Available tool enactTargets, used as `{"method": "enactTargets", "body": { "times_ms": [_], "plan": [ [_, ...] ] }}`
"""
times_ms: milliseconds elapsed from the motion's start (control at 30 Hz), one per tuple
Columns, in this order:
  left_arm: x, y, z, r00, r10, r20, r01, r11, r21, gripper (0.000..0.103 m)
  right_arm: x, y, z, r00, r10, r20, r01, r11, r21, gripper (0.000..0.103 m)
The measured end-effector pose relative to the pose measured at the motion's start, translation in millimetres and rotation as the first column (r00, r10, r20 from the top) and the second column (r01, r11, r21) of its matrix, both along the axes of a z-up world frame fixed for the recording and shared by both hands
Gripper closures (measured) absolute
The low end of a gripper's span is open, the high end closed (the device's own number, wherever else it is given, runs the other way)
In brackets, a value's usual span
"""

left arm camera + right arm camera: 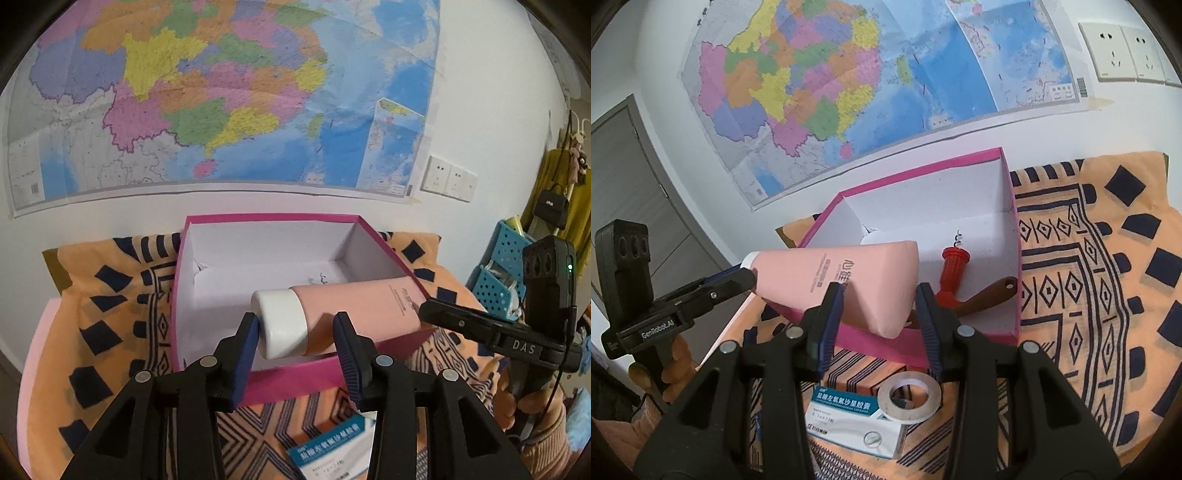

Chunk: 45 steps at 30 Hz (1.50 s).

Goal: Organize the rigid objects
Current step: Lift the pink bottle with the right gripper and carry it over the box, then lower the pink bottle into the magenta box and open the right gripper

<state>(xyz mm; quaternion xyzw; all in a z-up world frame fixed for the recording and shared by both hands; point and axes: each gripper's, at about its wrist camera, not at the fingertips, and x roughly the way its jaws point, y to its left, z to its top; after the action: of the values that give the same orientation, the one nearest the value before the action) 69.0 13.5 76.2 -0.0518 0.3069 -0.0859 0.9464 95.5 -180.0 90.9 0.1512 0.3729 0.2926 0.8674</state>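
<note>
A pink tube (369, 306) with a white cap (280, 321) hangs tilted over the front of an open magenta box (295, 384). My left gripper (297, 325) is shut on its cap end: one pad lies against the cap, the other against the tube's shoulder. In the right wrist view my right gripper (879, 299) is shut on the flat end of the tube (827, 280). Each gripper shows in the other's view, the right gripper (428, 310) at the far end and the left gripper (746, 278) by the cap. In the box (923, 173) lie a red corkscrew (951, 273) and a brown-handled tool (990, 293).
On the orange patterned cloth (1089, 258) in front of the box lie a roll of tape (908, 400) and a medicine carton (846, 413). Blue perforated baskets (502, 273) stand to the right. A wall with a large map rises just behind the box.
</note>
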Motion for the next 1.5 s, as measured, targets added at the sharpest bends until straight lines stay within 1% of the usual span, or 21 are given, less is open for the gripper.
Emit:
{"method": "enactTargets", "body": {
  "times_ms": [200,267,333,400,533,567,733,933,1100,1200,1333,1433,1500],
  "plan": [
    [16,8,-10,0.999,0.020,-0.032,-0.020,1.000,-0.006,0.061,13,9,-12,1.000,0.003,-0.031,-0.003,1.000,-0.028,0.059],
    [22,13,-15,0.998,0.023,-0.054,-0.024,1.000,-0.019,0.061,18,11,-16,0.999,0.001,-0.042,-0.003,0.999,-0.037,0.059],
    [27,17,-19,0.997,0.024,-0.074,-0.026,0.999,-0.029,0.061,23,15,-20,0.998,0.003,-0.057,-0.006,0.998,-0.057,0.059],
    [34,20,-25,0.995,0.024,-0.100,-0.029,0.999,-0.045,0.061,25,20,-19,0.999,-0.001,-0.052,-0.004,0.995,-0.095,0.058],
    [43,25,-34,0.991,0.036,-0.131,-0.043,0.998,-0.048,0.061,29,29,-17,0.999,0.019,-0.046,-0.025,0.991,-0.134,0.052],
    [45,26,-36,0.990,0.041,-0.138,-0.049,0.998,-0.049,0.061,31,31,-18,0.999,0.020,-0.048,-0.027,0.989,-0.148,0.052],
    [47,29,-39,0.988,0.067,-0.137,-0.073,0.997,-0.034,0.063,35,39,-22,0.998,0.024,-0.057,-0.034,0.985,-0.169,0.052],
    [32,27,-30,0.995,0.065,-0.077,-0.067,0.998,-0.015,0.063,25,35,-16,0.999,0.027,-0.033,-0.032,0.989,-0.147,0.052],
    [1,21,-21,1.000,0.023,-0.010,-0.023,1.000,0.003,0.062,1,23,-3,0.999,0.043,0.018,-0.041,0.994,-0.102,0.052],
    [-18,17,-20,1.000,-0.008,0.007,0.008,1.000,0.000,0.060,-18,18,4,0.996,0.075,0.037,-0.072,0.994,-0.077,0.052],
    [-35,9,-27,0.999,-0.035,-0.006,0.035,0.999,0.007,0.059,-38,22,-2,0.990,0.137,0.027,-0.135,0.988,-0.079,0.052],
    [-41,3,-39,0.999,-0.040,-0.036,0.041,0.999,0.026,0.059,-47,28,-22,0.986,0.163,-0.019,-0.164,0.978,-0.125,0.052],
    [-44,0,-51,0.996,-0.052,-0.072,0.054,0.998,0.016,0.059,-48,30,-41,0.984,0.163,-0.074,-0.172,0.975,-0.140,0.052]
  ]
}}
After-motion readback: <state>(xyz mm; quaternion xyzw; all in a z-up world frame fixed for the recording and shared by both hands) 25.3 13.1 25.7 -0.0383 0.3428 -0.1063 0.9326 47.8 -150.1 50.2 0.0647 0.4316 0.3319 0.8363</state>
